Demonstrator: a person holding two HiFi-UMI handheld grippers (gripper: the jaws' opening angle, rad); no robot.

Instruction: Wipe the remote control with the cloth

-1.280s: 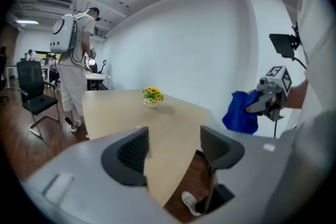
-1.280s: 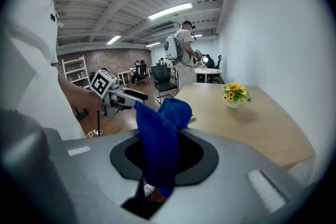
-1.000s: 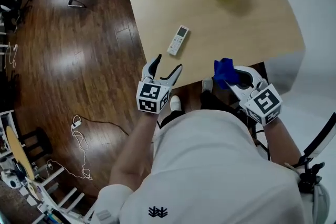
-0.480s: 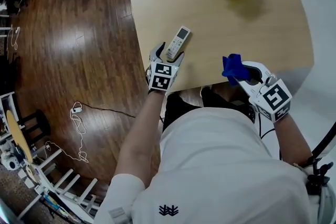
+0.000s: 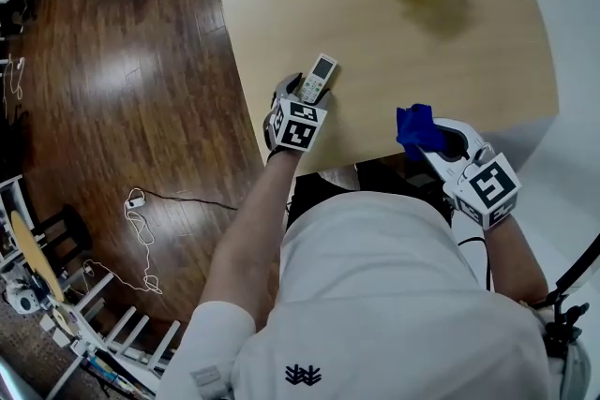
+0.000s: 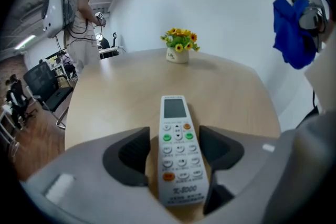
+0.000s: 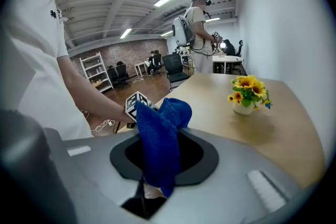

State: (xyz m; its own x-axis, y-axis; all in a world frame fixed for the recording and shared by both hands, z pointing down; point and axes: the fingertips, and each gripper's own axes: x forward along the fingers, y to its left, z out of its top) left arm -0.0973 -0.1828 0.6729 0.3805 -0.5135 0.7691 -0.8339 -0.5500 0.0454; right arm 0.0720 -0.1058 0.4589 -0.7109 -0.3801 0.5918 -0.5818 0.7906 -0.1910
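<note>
As the left gripper's [image 6: 174, 140] parted jaws are closing around the remote control [image 6: 175, 107] on the table [image 5: 375, 23], a gap is showing beside one pad. The right gripper [image 7: 164, 157] is pinching the cloth [image 7: 156, 131], which is hiding its jaw tips.

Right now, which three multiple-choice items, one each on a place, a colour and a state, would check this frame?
1. Where is the remote control?
A. between the left gripper's jaws, on the table
B. on the floor
C. on a chair

2. What colour is the cloth?
A. red
B. blue
C. white

3. How do the right gripper's jaws stand?
A. open, empty
B. shut on the cloth
C. shut on the remote control

Key:
1 A: the jaws, which have just been closing, flank it on the table.
2 B: it shows blue in every view.
3 B: the cloth is pinched between them.
</note>
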